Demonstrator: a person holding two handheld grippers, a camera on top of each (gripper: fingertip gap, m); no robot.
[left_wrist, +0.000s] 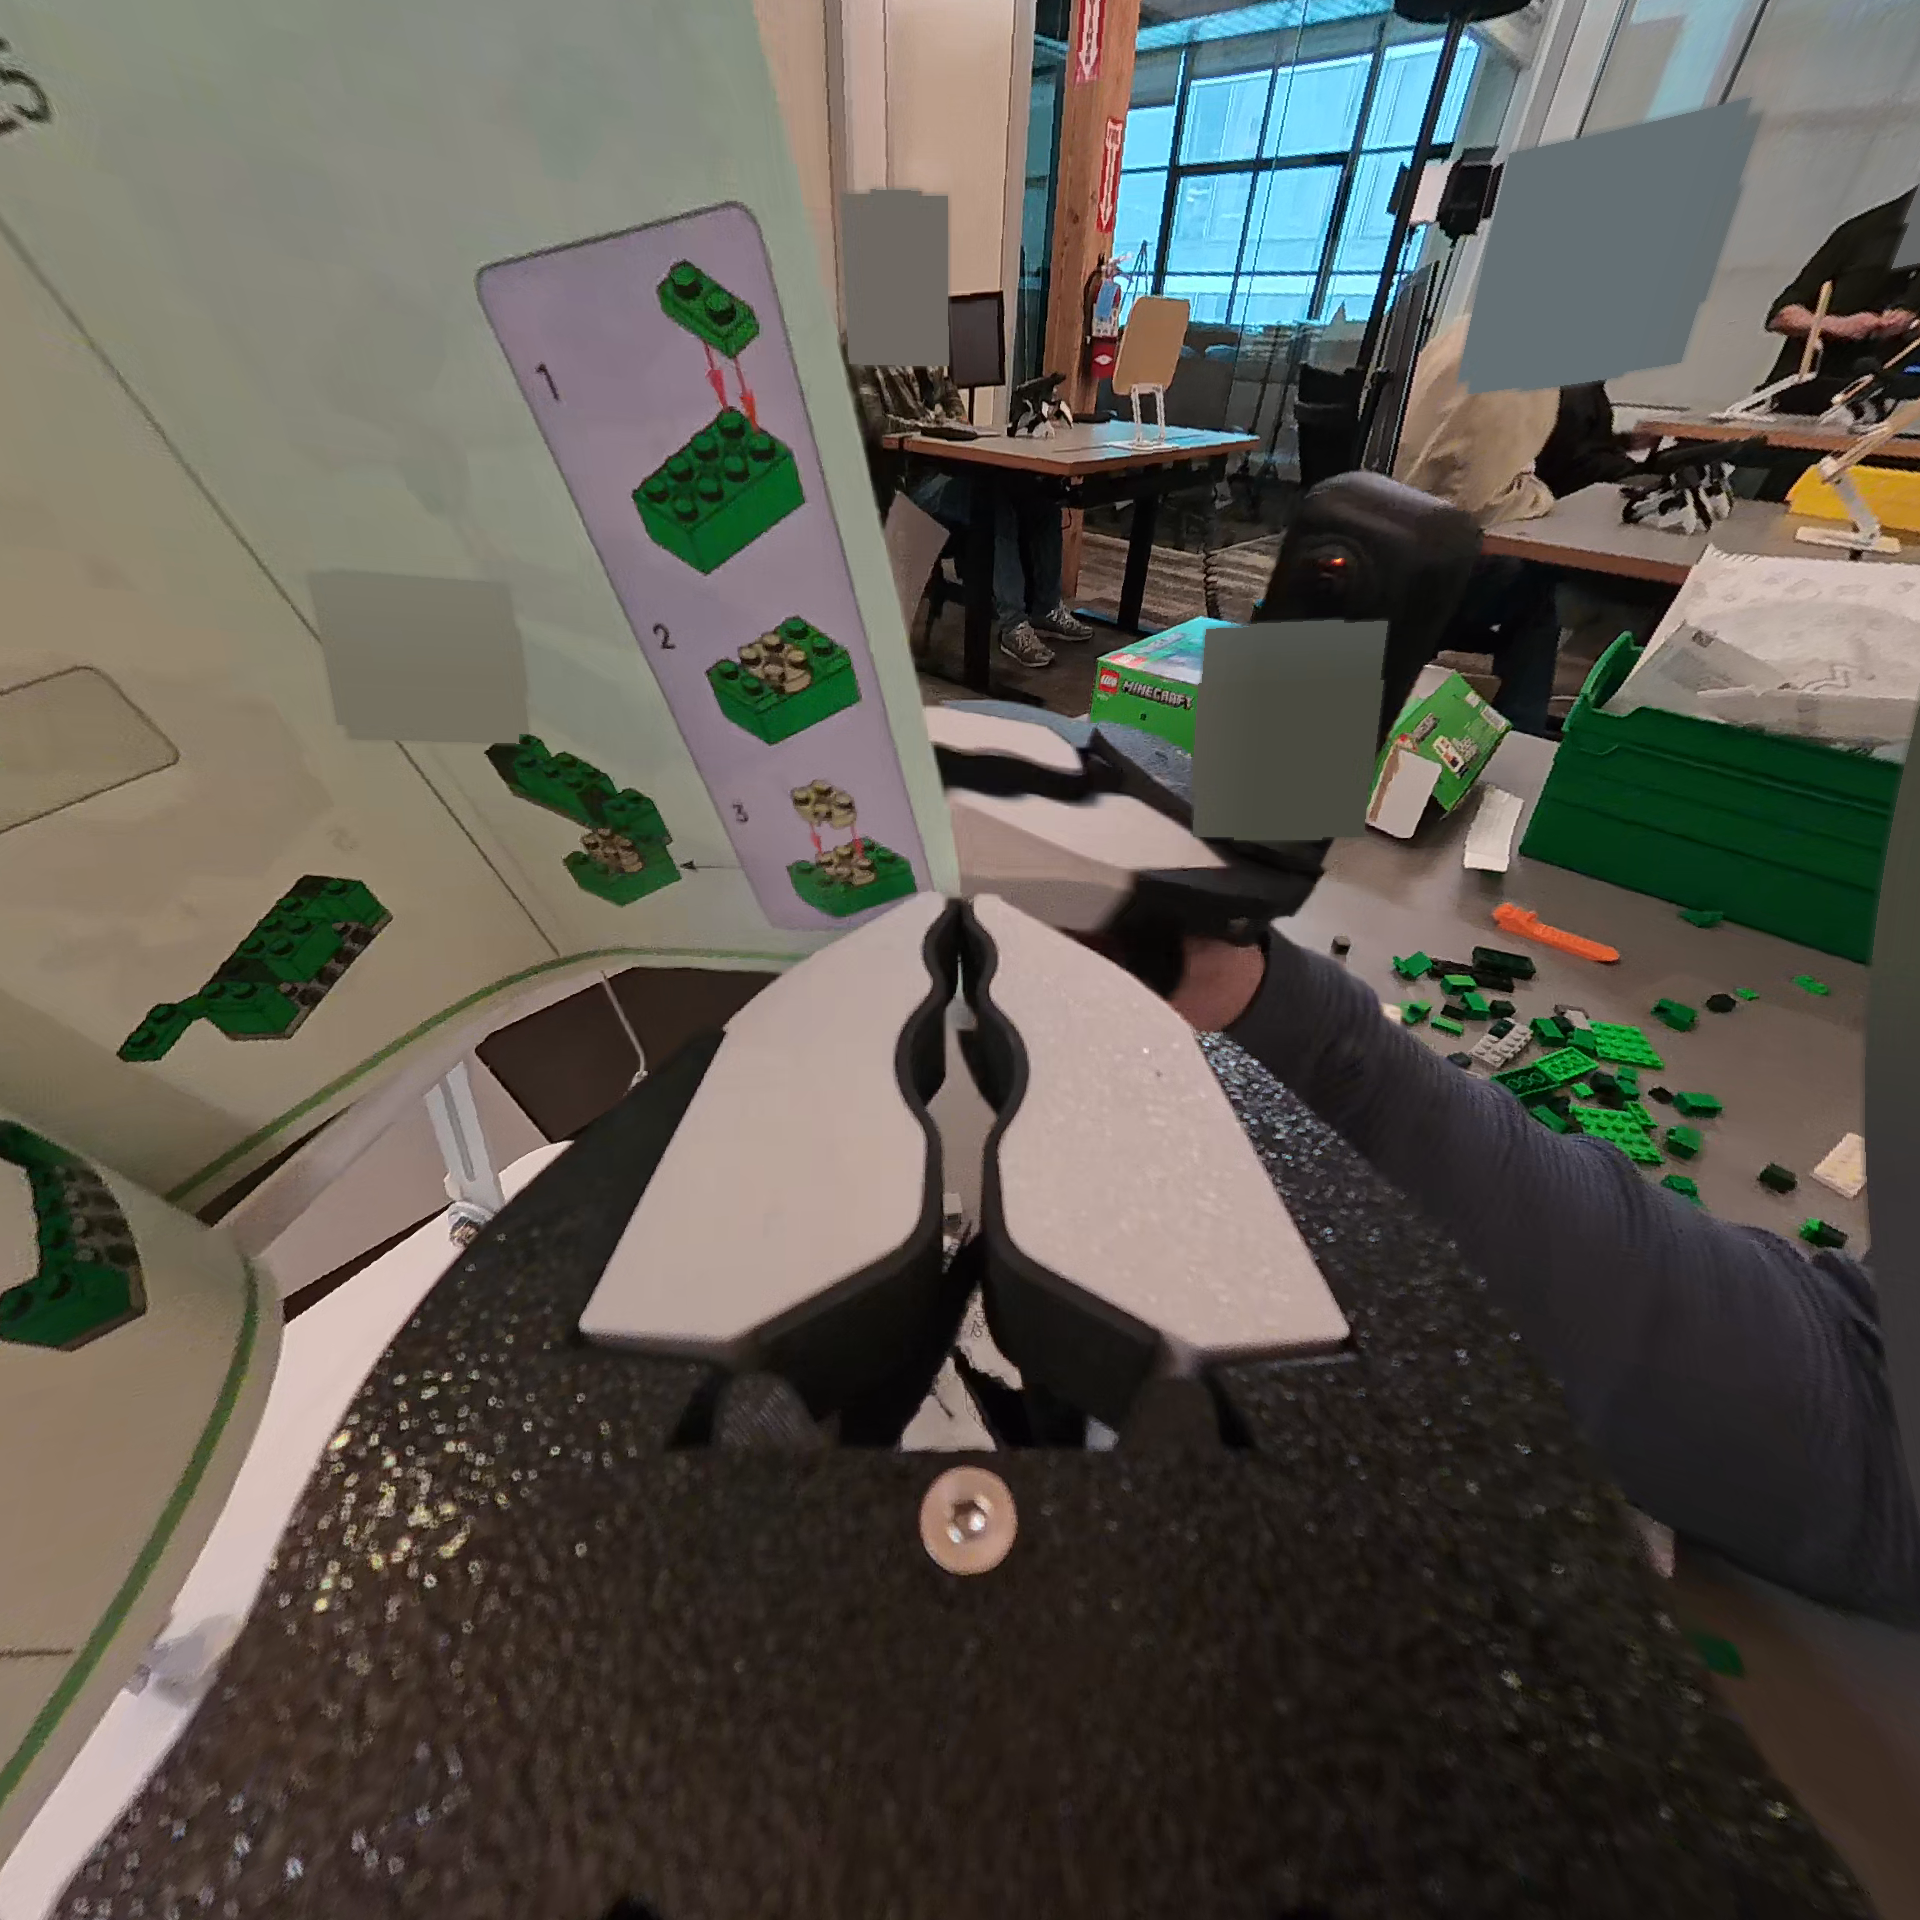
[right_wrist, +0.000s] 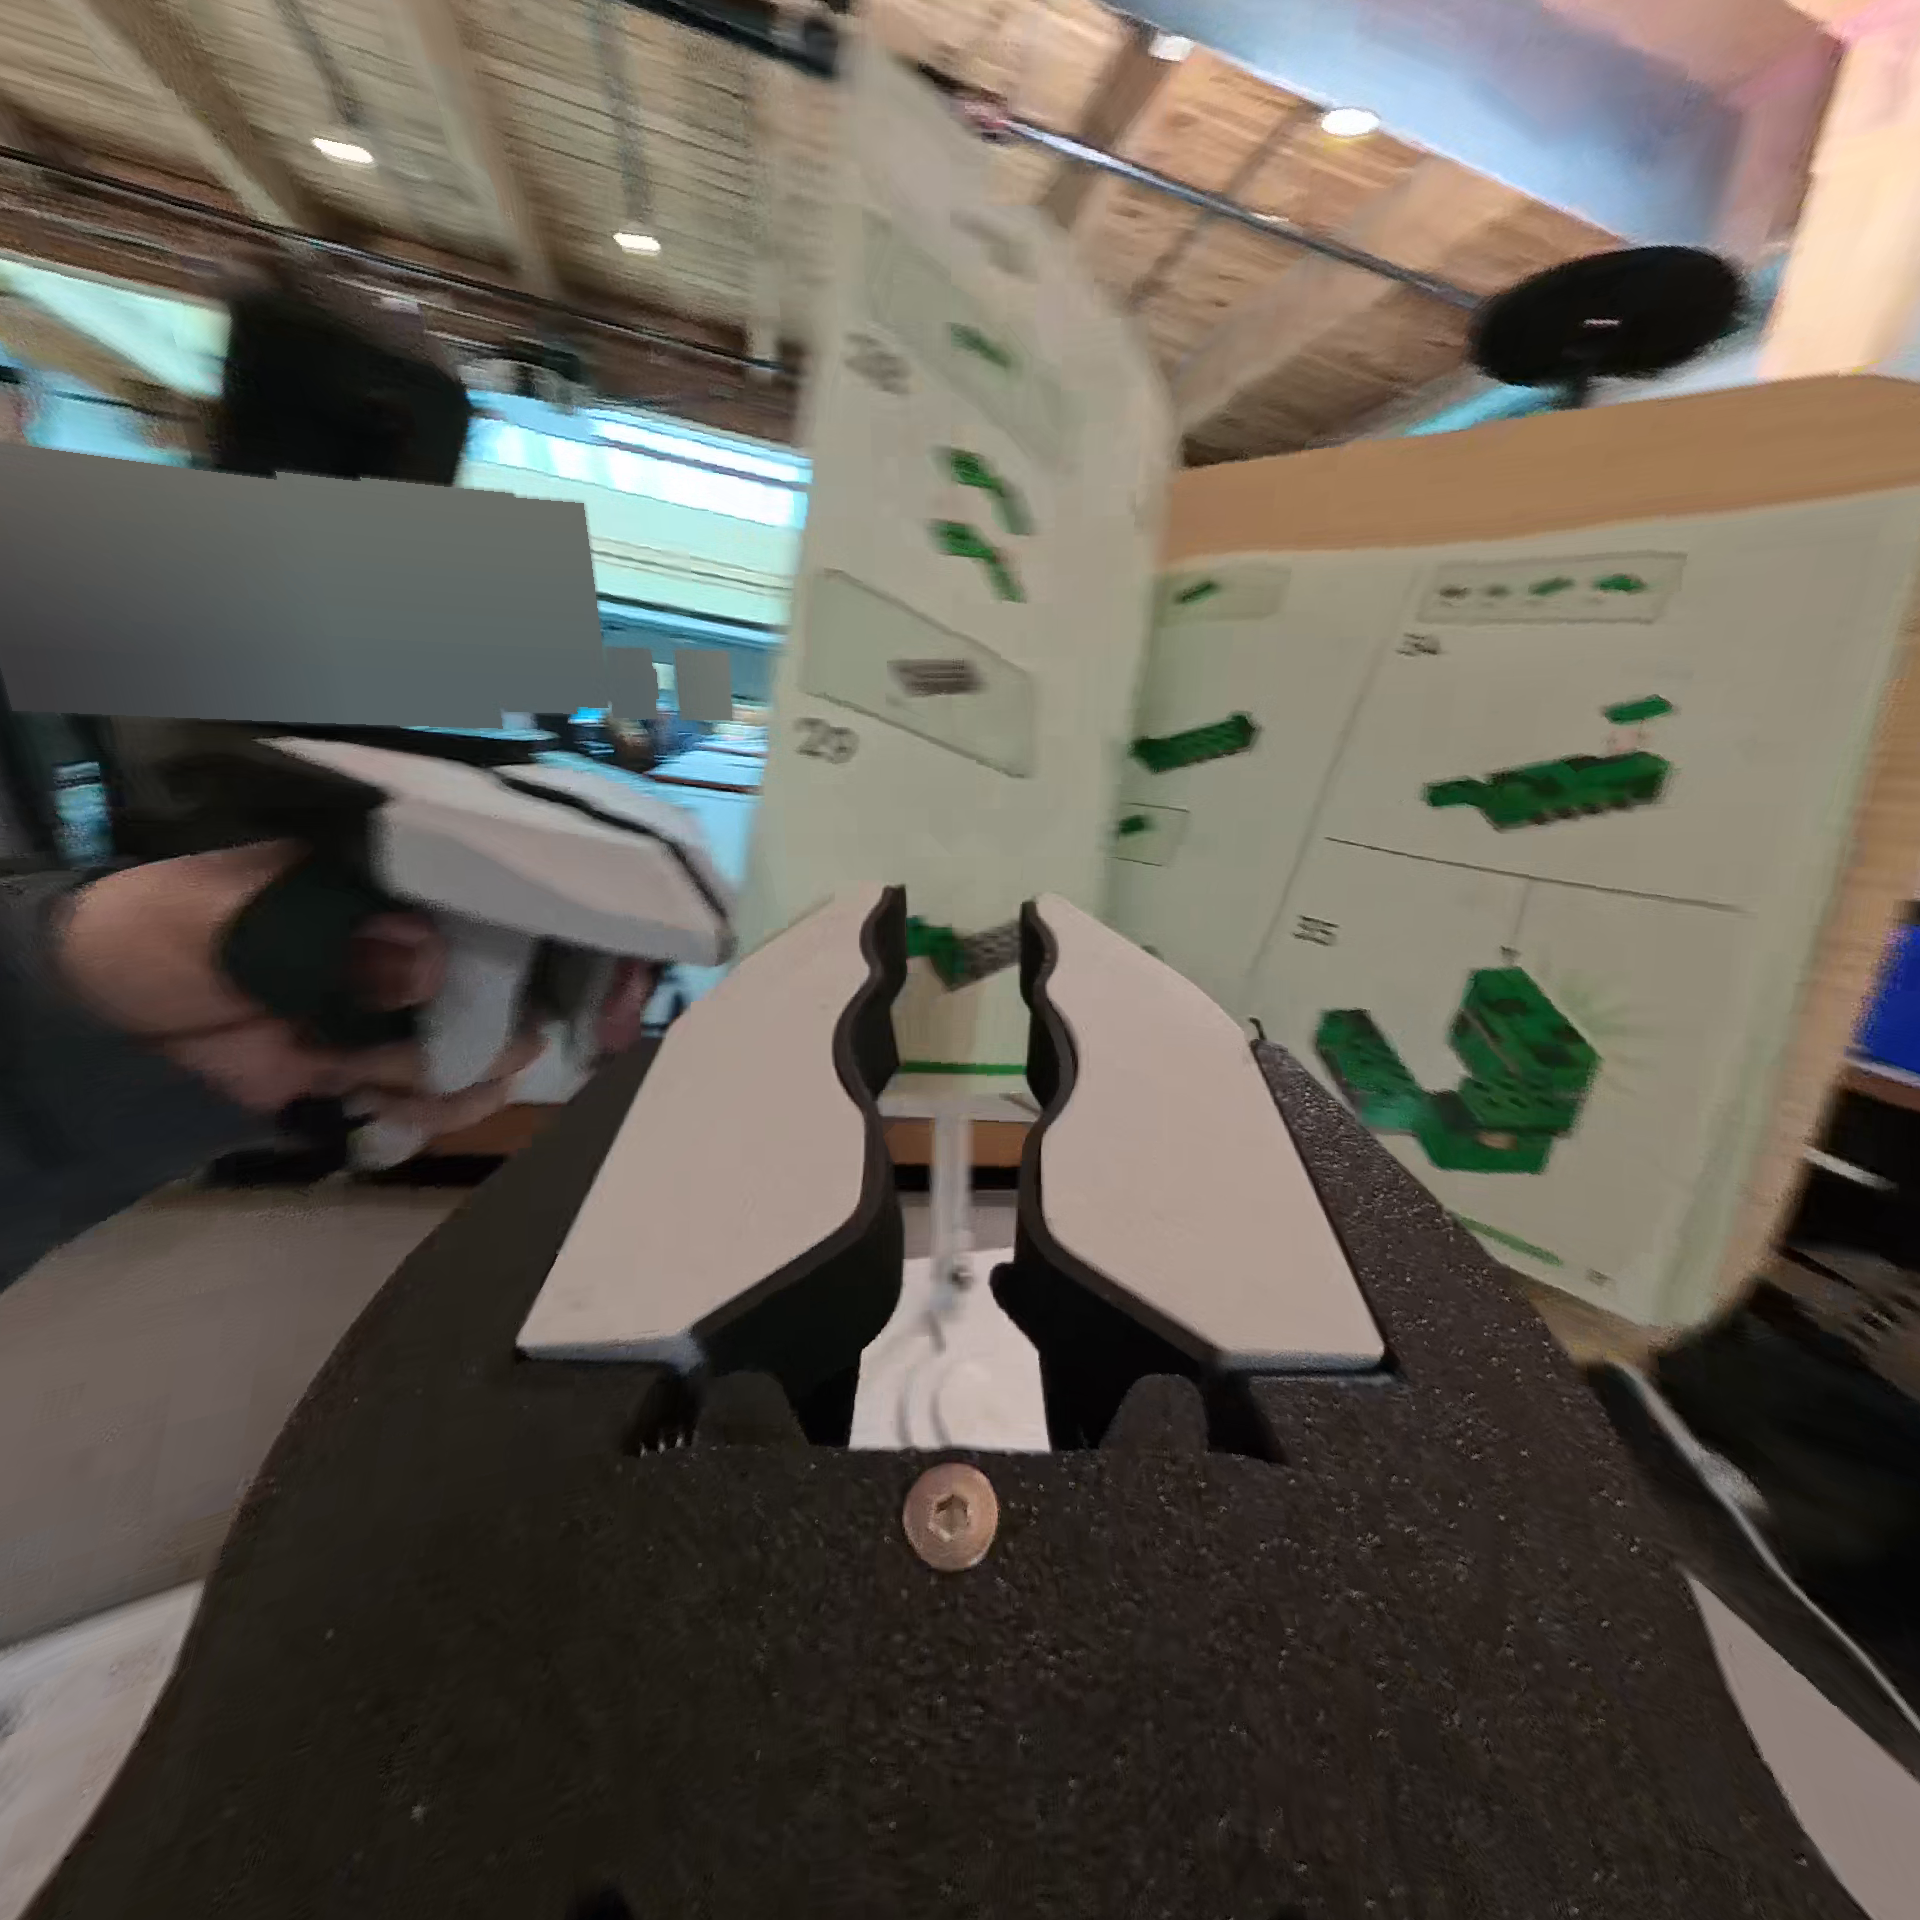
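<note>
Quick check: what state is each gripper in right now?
Left gripper: shut on the pale green instruction booklet page.
Right gripper: open, holding nothing.

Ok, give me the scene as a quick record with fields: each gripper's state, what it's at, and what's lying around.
left gripper: shut on the lower edge of a lifted page of the instruction booklet
right gripper: open, holding nothing, pointed at the lifted page's lower edge
instruction booklet: open, propped upright on a stand, one page raised mid-turn
loose bricks: green pieces scattered on the grey table, right of the booklet
orange tool: lying beyond the bricks
green bin: far right on the table, papers on top
image quality: right wrist view blurred
</note>
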